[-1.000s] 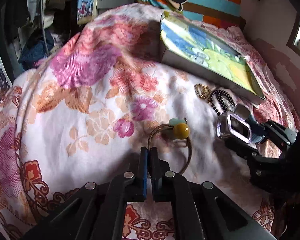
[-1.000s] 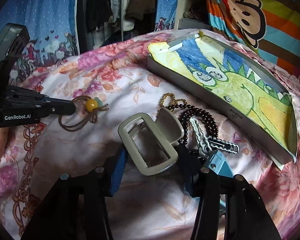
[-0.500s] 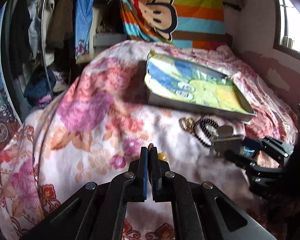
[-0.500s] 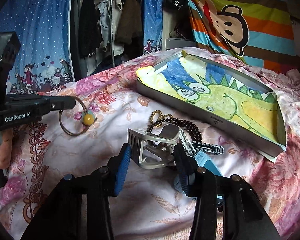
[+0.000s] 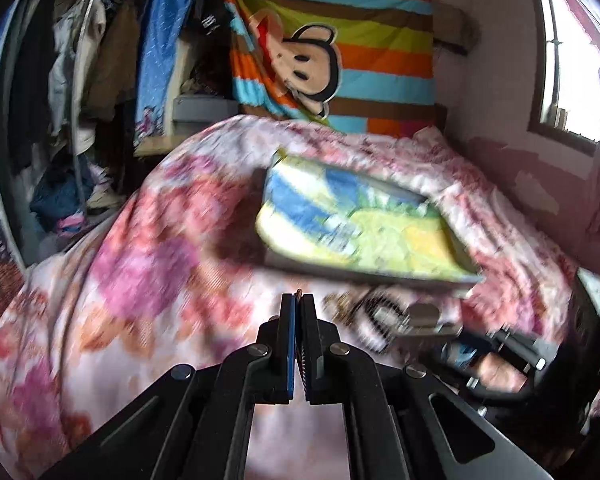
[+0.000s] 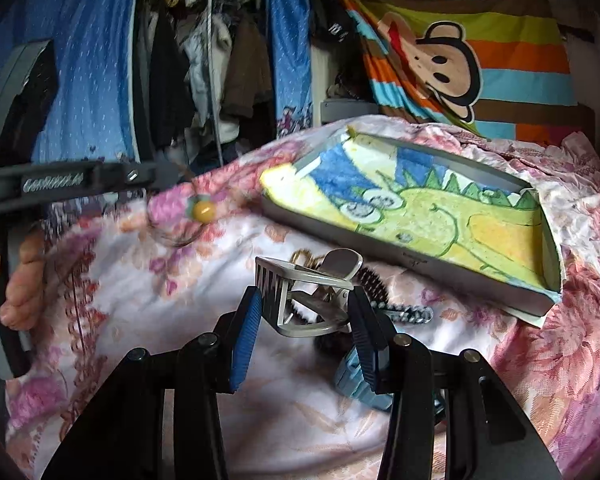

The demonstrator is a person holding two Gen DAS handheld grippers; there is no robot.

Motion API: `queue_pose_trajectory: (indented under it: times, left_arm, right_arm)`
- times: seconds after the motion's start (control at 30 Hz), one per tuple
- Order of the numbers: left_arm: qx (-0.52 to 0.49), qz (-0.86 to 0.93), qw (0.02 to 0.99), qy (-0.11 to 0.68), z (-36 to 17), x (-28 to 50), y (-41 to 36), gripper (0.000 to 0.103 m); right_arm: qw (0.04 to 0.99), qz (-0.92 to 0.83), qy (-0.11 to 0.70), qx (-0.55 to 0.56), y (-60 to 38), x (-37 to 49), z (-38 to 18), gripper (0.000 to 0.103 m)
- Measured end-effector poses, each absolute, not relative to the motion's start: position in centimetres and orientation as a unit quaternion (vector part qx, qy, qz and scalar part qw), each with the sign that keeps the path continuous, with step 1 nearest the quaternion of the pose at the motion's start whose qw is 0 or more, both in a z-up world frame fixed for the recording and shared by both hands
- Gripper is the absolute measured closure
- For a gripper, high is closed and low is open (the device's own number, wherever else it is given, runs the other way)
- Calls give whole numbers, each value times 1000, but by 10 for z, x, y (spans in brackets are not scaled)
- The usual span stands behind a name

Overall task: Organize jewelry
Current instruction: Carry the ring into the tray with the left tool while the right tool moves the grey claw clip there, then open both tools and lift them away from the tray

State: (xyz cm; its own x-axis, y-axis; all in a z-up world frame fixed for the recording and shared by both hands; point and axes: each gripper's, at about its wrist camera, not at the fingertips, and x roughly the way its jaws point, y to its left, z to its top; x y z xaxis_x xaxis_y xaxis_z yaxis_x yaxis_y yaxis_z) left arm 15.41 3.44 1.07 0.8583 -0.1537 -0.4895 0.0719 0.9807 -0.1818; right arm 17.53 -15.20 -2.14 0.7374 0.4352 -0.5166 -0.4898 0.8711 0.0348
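A thin brown hair-tie loop with a yellow bead (image 6: 202, 210) hangs in the air above the floral pink-and-white bedspread (image 6: 112, 280), pinched at its top by the left gripper (image 5: 299, 300), whose jaws are clenched tight on it. A large silver-grey rectangular hair claw clip (image 6: 306, 300) sits raised off the bedspread, grasped between the blue ribbed pads (image 6: 244, 344) of the right gripper (image 6: 304, 320). Just beyond the clip lie a dark beaded bracelet (image 6: 374, 282), a gold chain (image 6: 300, 256) and a black-and-white link bracelet (image 6: 408, 314) on the bedspread, with a light blue watch strap (image 6: 354, 376) nearer the right gripper. Behind them rests a shallow grey tray lined with a crayon dinosaur drawing (image 6: 432, 216). A striped monkey blanket (image 6: 460, 52) hangs on the wall.
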Motion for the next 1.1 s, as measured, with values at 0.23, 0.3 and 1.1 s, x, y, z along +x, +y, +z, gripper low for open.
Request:
queue_pose_trajectory:
  times: [0.23,0.3,1.1]
  left_arm:
    - [-101,-121,965,208,40,212,17,100]
    - [-106,-123,962,218,34,236,16,100]
    - [-153,-107,917,352,-28,307,23,82]
  right_arm:
    - [951,202,233,1,-173,221,1,63]
    - [952,188,240,11,-175,242,1,63]
    - [934,115,334,57,-197,292,-34,41]
